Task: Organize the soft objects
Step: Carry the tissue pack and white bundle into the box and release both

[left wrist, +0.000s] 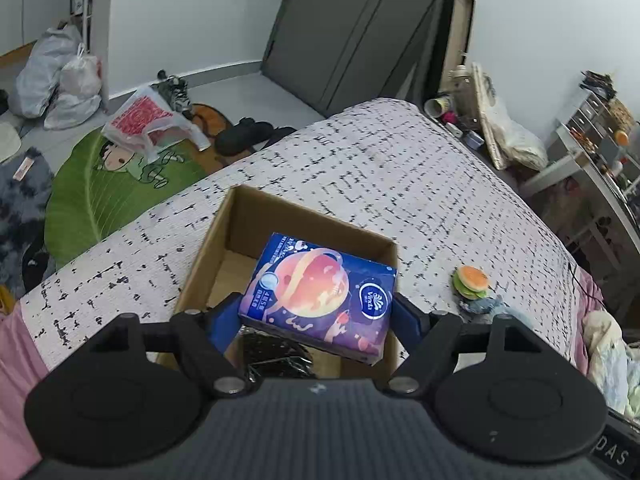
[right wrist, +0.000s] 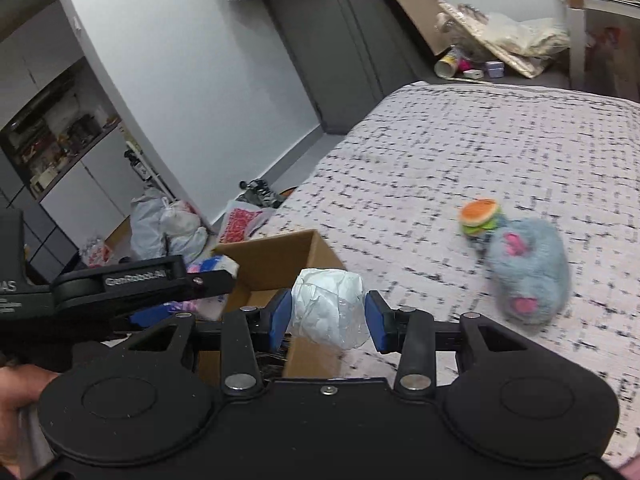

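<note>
Tissue pack (left wrist: pixel 320 296), blue with a planet print, clamped between the blue pads of the left claw (left wrist: pixel 316 316) at lower centre of the left wrist view, hanging over the open cardboard box (left wrist: pixel 224 236) that sits on the bed (left wrist: pixel 400 168). A dark crinkled item (left wrist: pixel 276 352) already lies on the box floor below the pack. In the right wrist view, the right claw (right wrist: pixel 329 316) holds a white crumpled plastic-wrapped bundle (right wrist: pixel 330 308) at lower centre, above the near right corner of the box (right wrist: pixel 280 256); the left claw's body (right wrist: pixel 136 284) crosses the left of that frame. Burger toy (right wrist: pixel 480 216) and grey-blue plush (right wrist: pixel 528 272) lie touching each other on the bed at right of the frame, well apart from the box and not yet collected.

Risks, as judged from this arrangement:
- The pack is tilted and its right end overlaps the box's right wall; released here, it may catch on the rim and rest on that wall or slide onto the bed.
- Both claws crowd one opening, so a collision could knock either load loose.
- The bundle sits over the box corner rather than its interior; an early release would likely drop it outside.
- The bundle's slick wrapping may slip from the pads.
</note>
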